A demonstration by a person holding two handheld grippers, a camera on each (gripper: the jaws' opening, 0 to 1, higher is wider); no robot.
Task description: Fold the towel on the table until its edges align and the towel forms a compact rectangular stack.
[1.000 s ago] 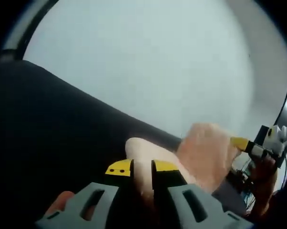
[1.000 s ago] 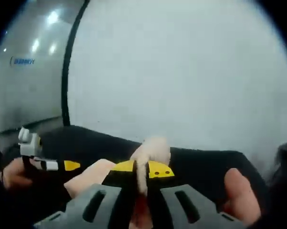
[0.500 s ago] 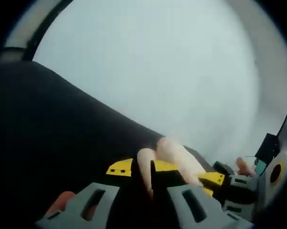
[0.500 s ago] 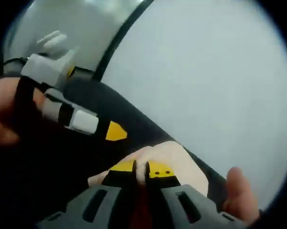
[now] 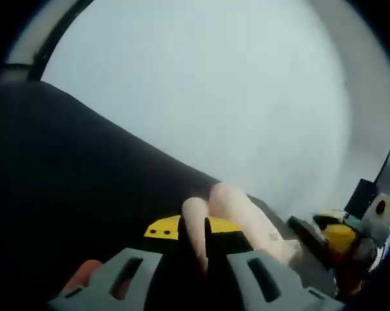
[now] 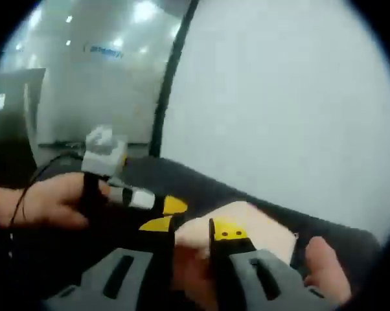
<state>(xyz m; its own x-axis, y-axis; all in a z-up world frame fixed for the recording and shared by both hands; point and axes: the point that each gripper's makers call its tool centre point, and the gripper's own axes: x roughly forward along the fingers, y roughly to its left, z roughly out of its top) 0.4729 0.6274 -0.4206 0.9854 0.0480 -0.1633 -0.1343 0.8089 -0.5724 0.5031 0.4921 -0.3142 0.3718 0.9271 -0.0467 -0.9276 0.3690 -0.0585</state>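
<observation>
Pinching peach towel (image 5: 229, 206) in left gripper (image 5: 194, 228), right gripper (image 6: 192, 228) parted

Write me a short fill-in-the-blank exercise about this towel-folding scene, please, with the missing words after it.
1. The left gripper is shut on the pale pink ___.
2. The table below it is ___ in colour.
3. In the right gripper view, a person's ___ holds the left gripper.

Missing words: towel; black; hand.
</observation>
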